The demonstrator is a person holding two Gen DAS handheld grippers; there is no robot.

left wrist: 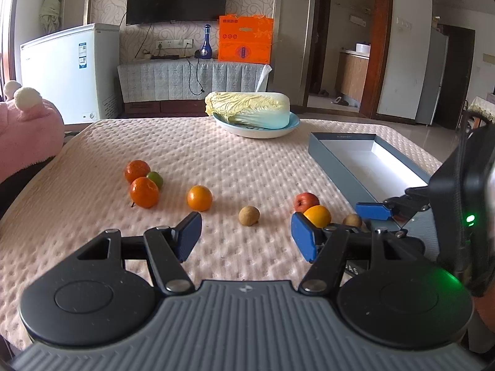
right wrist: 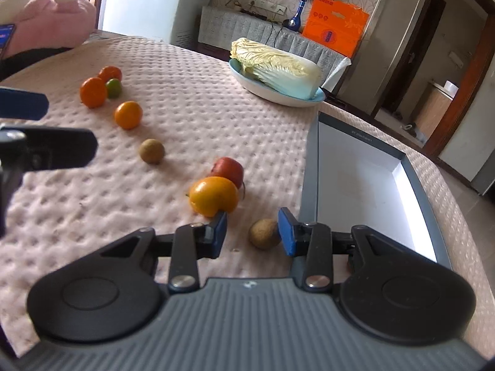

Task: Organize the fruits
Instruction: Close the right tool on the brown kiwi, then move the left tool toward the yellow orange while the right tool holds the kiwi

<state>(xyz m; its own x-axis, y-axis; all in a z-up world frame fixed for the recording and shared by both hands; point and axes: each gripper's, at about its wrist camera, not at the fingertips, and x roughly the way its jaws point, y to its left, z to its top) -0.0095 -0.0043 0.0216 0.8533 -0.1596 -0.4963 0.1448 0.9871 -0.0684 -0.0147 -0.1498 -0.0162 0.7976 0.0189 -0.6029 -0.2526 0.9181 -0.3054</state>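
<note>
Right wrist view: right gripper (right wrist: 252,232) low over the cloth, fingers parted and framing a small brown longan-like fruit (right wrist: 263,234); right pad looks just touching or nearly touching it, left pad clearly apart, so not clamped yet, nothing held. Small, light, round, thin brittle shell, likely to roll or crack under a hard squeeze; best taken across the widest middle, gentle pressure, pads level. Orange (right wrist: 214,195) just behind the left fingertip, red apple-like fruit (right wrist: 228,170) touching behind it; risk of nudging either. Second brown fruit (right wrist: 152,151) further out, another orange (right wrist: 128,115) beyond, then two tangerines and a small green fruit (right wrist: 113,87) clustered far left. Grey open box (right wrist: 309,167) with white inside just beside on the right, empty, probable drop spot. Left wrist view: left gripper (left wrist: 246,235) spread, nothing between the fingers, hovering above the cloth. Surface: pink dimpled padded tablecloth (right wrist: 201,92), soft, some grip, slows rolling. Napa cabbage (right wrist: 278,68) on a pale blue plate (right wrist: 297,100) at the far side. Room: wall TV, white chest freezer, orange gift box, blue bottle, pink plush item at the left edge.
</note>
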